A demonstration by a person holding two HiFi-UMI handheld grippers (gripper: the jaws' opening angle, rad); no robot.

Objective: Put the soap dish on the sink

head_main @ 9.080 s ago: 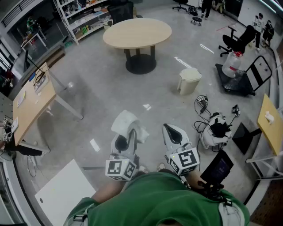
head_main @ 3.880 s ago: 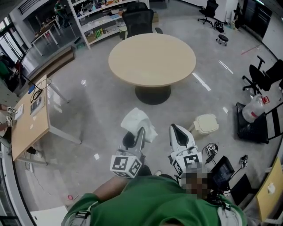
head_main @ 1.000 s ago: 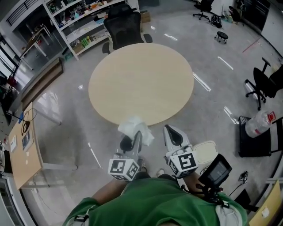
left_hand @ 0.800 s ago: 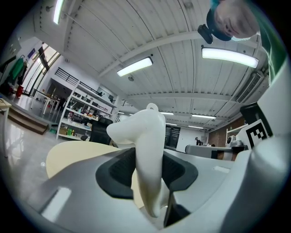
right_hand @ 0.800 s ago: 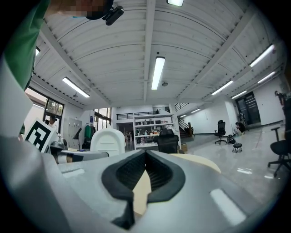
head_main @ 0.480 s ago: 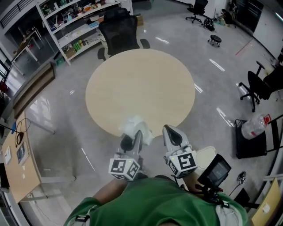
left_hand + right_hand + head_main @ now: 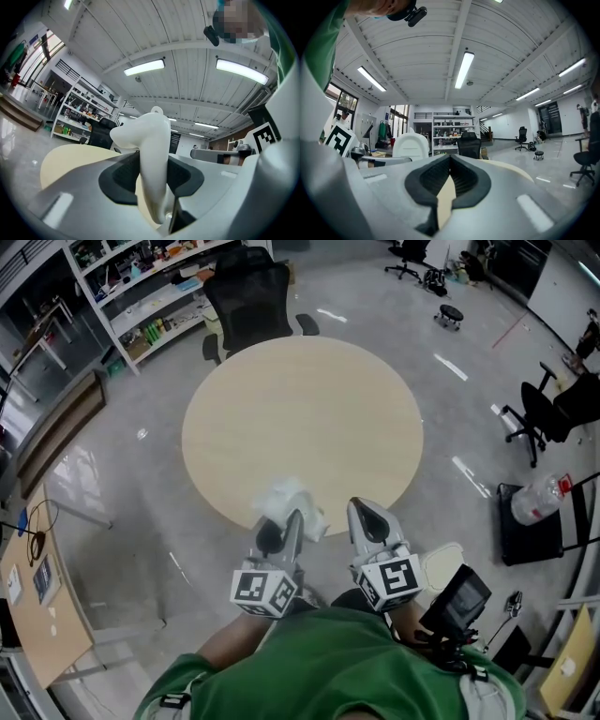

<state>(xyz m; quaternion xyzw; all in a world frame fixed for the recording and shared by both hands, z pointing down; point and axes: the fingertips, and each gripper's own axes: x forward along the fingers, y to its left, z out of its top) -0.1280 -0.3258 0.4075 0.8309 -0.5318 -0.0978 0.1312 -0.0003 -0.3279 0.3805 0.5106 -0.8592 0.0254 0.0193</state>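
Pinched upright in the left gripper (image 7: 281, 521): a white soap dish (image 7: 151, 140), top poking past the jaw tips. Alongside, right gripper (image 7: 449, 174) closed on nothing. Just ahead of both, a round beige table (image 7: 300, 418); beyond that, a black office chair (image 7: 248, 287), then shelving (image 7: 141, 287).

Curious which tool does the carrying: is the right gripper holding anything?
No, the right gripper is shut on nothing; the left gripper clamps the white soap dish.

The round table (image 7: 300, 418) has drawn close to the soap dish (image 7: 286, 505).
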